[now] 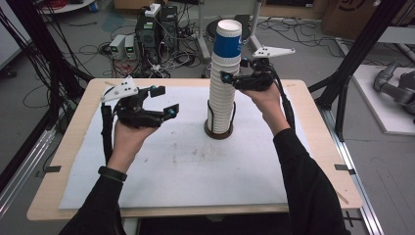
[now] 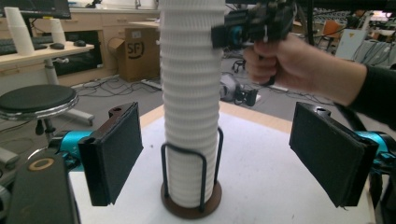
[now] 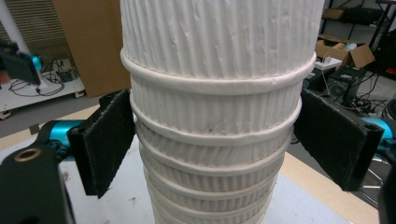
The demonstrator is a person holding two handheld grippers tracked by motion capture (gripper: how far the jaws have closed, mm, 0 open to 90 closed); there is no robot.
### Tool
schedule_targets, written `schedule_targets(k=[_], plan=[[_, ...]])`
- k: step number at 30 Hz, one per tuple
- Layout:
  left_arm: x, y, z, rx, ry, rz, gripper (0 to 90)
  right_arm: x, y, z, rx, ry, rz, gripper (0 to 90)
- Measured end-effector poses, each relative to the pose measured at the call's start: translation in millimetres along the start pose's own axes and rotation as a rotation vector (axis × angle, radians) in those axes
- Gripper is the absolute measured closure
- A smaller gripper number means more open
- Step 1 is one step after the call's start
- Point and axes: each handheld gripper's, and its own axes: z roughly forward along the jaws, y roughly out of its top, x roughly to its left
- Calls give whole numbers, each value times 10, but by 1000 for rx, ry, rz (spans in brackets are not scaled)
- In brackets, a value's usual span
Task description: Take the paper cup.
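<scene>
1. While the cup stack [image 1: 222, 83] stands upright in its wire holder [image 1: 219, 128] mid-worktop [image 1: 161, 161], its long axis runs vertical.
2. Right tool [image 1: 234, 73] is nearer: its pads [image 3: 105, 140] straddle the stack's upper part, clenched against the ribbed wall.
3. Left tool [image 1: 164, 102] hangs released, empty, well to the stack's left.

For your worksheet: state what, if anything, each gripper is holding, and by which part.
The right gripper clamps the stack of paper cups by its ribbed sides, high on the stack. The left gripper is open and holds nothing.
</scene>
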Motion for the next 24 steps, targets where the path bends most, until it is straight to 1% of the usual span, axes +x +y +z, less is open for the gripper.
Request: schedule_targets(k=[3, 5, 10, 11, 12, 16, 19, 22, 23, 24], plan=[[8, 168, 122, -4, 3, -7, 174, 5, -1, -1, 0, -3, -3, 138], [0, 304, 222, -7, 3, 8, 175, 9, -4, -1, -4, -6, -4, 138], [-28, 606, 439, -22, -2, 31, 179, 19, -14, -5, -11, -13, -8, 138], [-30, 737, 542, -29, -12, 29, 180, 21, -15, -7, -12, -13, -9, 138], [-30, 737, 542, -29, -12, 29, 180, 21, -15, -7, -12, -13, -9, 138], [-37, 925, 710, -33, -15, 35, 192, 35, -16, -17, -11, -18, -17, 138], [-44, 1025, 812, -34, -11, 40, 196, 39, -19, -23, -12, -20, -18, 139], [-32, 1112, 907, -43, -12, 27, 201, 43, -23, -26, -14, -24, -19, 138], [-25, 1146, 948, -40, -9, 24, 203, 48, -28, -27, -18, -26, -20, 139], [-13, 1194, 998, -35, 1, 30, 203, 49, -28, -27, -18, -26, -21, 138]])
